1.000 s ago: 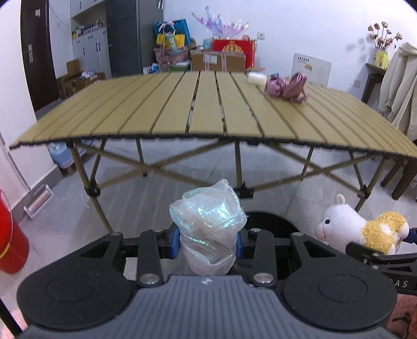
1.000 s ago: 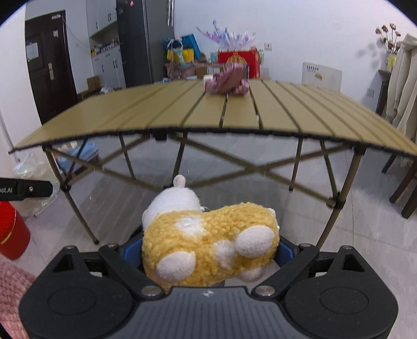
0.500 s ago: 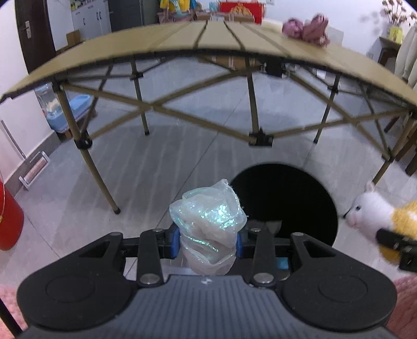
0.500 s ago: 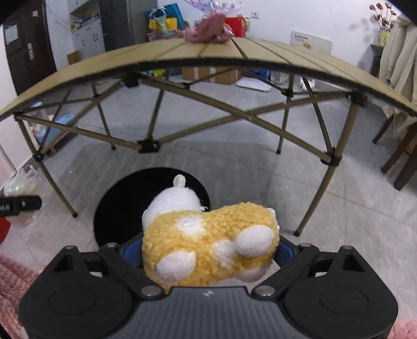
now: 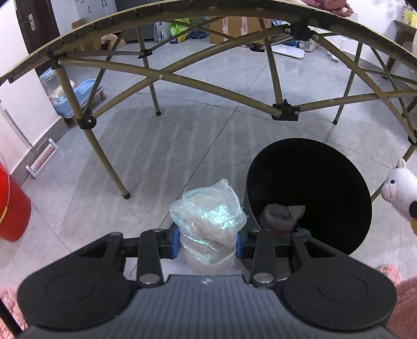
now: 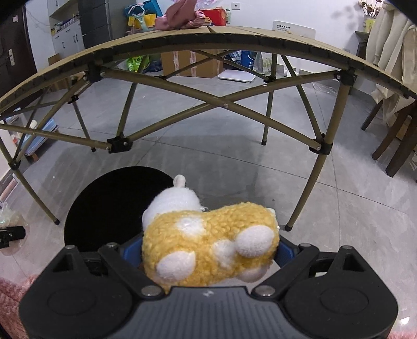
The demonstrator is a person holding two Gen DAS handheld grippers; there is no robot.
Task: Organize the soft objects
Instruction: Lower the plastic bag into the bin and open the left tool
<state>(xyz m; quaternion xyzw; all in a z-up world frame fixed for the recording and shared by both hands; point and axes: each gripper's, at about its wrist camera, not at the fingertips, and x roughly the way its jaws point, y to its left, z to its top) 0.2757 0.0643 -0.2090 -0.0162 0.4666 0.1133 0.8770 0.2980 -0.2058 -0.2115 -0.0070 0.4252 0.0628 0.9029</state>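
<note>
My left gripper (image 5: pixel 207 241) is shut on a crumpled iridescent plastic bag (image 5: pixel 208 221), held just left of a round black bin (image 5: pixel 312 187) on the floor. Inside the bin lies a dark grey soft item (image 5: pixel 278 216). My right gripper (image 6: pixel 208 250) is shut on a yellow and white plush lamb (image 6: pixel 208 242), its white head pointing toward the black bin (image 6: pixel 109 203) ahead and to the left. The lamb's head (image 5: pixel 401 187) shows at the right edge of the left wrist view. The bag (image 6: pixel 10 219) shows at the far left of the right wrist view.
A folding slatted table (image 6: pixel 234 39) spans overhead, its crossed legs (image 5: pixel 161 78) standing on the grey tiled floor. Pink soft items (image 6: pixel 182 15) lie on the tabletop. A red bucket (image 5: pixel 10 206) stands at the left, wooden chair legs (image 6: pixel 396 146) at the right.
Both grippers have dropped from tabletop height to below the table's edge and tilted down. The black bin now fills more of both views, and each gripper keeps its object.
</note>
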